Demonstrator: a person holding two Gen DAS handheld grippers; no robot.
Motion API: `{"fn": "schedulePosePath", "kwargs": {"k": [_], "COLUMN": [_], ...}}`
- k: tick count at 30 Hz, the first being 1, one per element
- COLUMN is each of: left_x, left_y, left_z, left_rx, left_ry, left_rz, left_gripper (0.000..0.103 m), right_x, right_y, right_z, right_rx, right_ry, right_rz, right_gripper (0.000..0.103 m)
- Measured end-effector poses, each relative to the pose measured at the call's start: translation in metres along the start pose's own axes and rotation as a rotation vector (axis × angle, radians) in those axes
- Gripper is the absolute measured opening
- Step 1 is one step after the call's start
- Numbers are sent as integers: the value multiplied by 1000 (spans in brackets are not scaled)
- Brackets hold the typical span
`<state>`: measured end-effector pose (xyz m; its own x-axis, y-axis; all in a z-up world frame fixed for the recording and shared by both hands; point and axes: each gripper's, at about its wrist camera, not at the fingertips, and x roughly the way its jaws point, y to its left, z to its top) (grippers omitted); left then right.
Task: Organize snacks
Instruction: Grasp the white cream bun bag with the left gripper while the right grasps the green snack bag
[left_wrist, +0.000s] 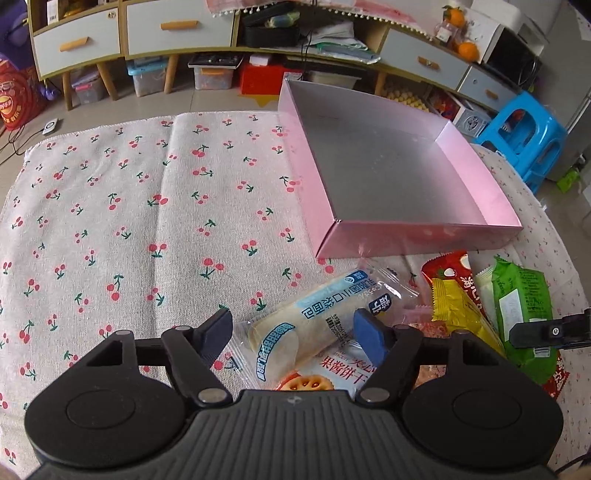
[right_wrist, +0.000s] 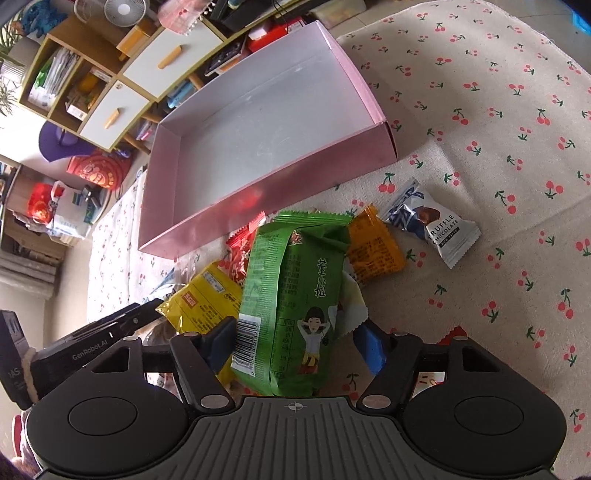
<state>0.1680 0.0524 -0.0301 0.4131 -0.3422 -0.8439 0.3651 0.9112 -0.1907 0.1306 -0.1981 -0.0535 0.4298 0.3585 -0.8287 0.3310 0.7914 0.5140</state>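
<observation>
A bread packet in blue and white wrap lies on top of a jam biscuit packet. My left gripper is shut on the bread packet, one pad at each side. A green snack packet lies tilted on the snack pile between the fingers of my right gripper. Its left pad touches the barcode edge, while the right pad stands a little off, so this gripper is open. The pink box, silver inside, is empty just beyond the pile.
A yellow packet, a red one, an orange one and a truffle chocolate lie near the box on the cherry-print cloth. A blue stool and low cabinets stand beyond the table.
</observation>
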Motion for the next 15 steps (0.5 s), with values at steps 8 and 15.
{"fn": "schedulePosePath", "kwargs": {"k": [8,15], "left_x": [9,7], "left_y": [-7,-22], "left_z": [-8,-11], "left_rx": [38,93], "left_ry": [12,-3], "left_rz": [77,148], "left_gripper": [86,71], "right_x": [-2,-13], "right_y": [-3,-7], "right_z": [-1,0], "right_rx": [0,40], "right_ry": [-4,1], "right_rz": [-12,25], "right_gripper": [50,50]}}
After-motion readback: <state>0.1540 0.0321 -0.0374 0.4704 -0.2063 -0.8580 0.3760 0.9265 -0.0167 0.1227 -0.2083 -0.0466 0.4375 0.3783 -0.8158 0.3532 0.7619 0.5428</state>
